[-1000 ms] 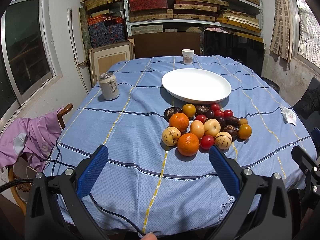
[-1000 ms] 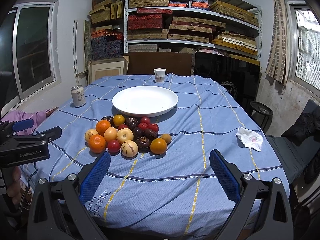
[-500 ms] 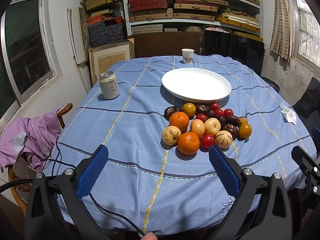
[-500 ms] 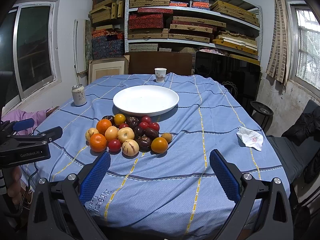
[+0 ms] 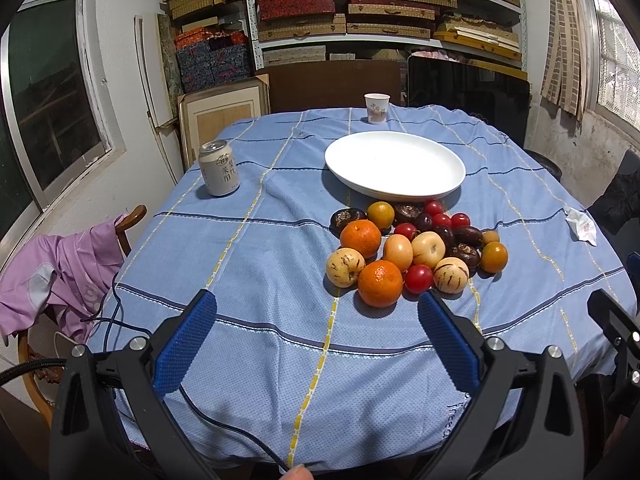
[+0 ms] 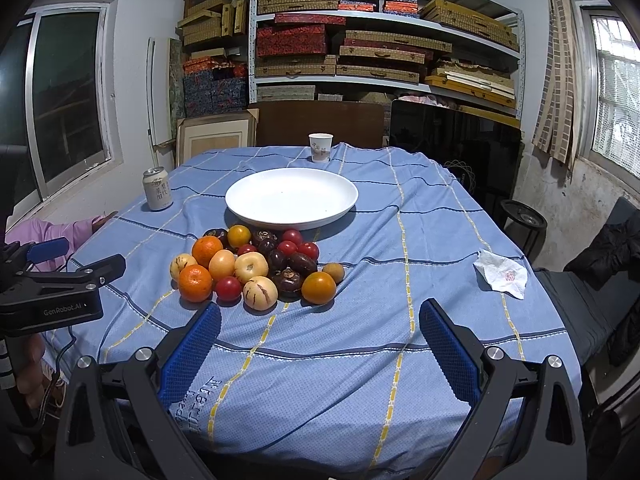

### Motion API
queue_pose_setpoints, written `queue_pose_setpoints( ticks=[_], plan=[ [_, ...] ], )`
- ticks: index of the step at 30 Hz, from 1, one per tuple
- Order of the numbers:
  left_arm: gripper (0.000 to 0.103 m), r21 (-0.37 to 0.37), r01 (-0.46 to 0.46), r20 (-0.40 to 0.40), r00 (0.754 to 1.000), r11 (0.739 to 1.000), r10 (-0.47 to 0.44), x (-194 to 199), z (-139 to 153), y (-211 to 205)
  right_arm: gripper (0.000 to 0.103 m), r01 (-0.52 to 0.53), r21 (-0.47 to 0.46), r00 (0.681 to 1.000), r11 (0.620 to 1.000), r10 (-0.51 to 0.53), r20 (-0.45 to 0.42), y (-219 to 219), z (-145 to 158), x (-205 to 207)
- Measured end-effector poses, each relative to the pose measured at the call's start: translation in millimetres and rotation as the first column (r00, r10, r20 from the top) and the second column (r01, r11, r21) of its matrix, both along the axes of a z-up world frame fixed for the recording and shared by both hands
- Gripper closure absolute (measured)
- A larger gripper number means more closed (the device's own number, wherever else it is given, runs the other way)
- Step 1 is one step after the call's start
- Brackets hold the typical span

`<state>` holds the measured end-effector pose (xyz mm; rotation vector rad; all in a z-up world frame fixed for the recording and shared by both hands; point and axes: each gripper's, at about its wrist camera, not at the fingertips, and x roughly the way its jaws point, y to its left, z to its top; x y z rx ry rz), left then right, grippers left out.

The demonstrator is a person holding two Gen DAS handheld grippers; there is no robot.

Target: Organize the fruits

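Observation:
A heap of fruit point(image 5: 416, 248) point(image 6: 256, 268) lies on the blue tablecloth: oranges, pale striped melons, red tomatoes and dark fruits. Just behind it sits an empty white plate point(image 5: 394, 166) point(image 6: 291, 197). My left gripper point(image 5: 316, 320) is open over the near edge of the table, with its right finger close to the front orange point(image 5: 380, 283). My right gripper point(image 6: 318, 330) is open too, hovering over bare cloth in front of the heap. Neither holds anything. The left gripper's body point(image 6: 60, 292) shows at the left of the right wrist view.
A drink can point(image 5: 219, 168) point(image 6: 157, 189) stands at the left of the table and a paper cup point(image 5: 376, 108) point(image 6: 320, 147) at the far edge. A crumpled tissue point(image 6: 502, 274) lies at the right. A chair with purple cloth point(image 5: 60, 272) is by the table's left side.
The right gripper has drifted slightly left, so the fruit and plate sit a little further right in its view. The left gripper's view is nearly unchanged.

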<state>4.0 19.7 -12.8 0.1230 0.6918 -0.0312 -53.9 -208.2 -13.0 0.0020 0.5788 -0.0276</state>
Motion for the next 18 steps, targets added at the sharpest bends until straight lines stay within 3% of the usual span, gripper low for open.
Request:
queue_pose_setpoints(
  ticks=[4,9,18],
  plan=[
    [0.004,-0.023,0.024,-0.019,1.000,0.999,-0.025,6.4,-7.8,-3.3,0.003,0.002,-0.003,1.000,1.000,-0.002,-0.010,0.0,-4.5,2.3],
    [0.004,-0.083,0.082,-0.150,0.984,0.993,-0.094,36.9,-44.5,0.6,0.003,0.009,0.000,0.999,1.000,-0.009,-0.047,-2.4,-17.7,11.6],
    [0.004,-0.091,0.123,-0.191,0.972,0.988,-0.139,68.1,-66.1,-13.1,0.004,0.019,0.045,0.989,0.999,-0.012,-0.146,-15.4,-45.1,41.5]
  ],
)
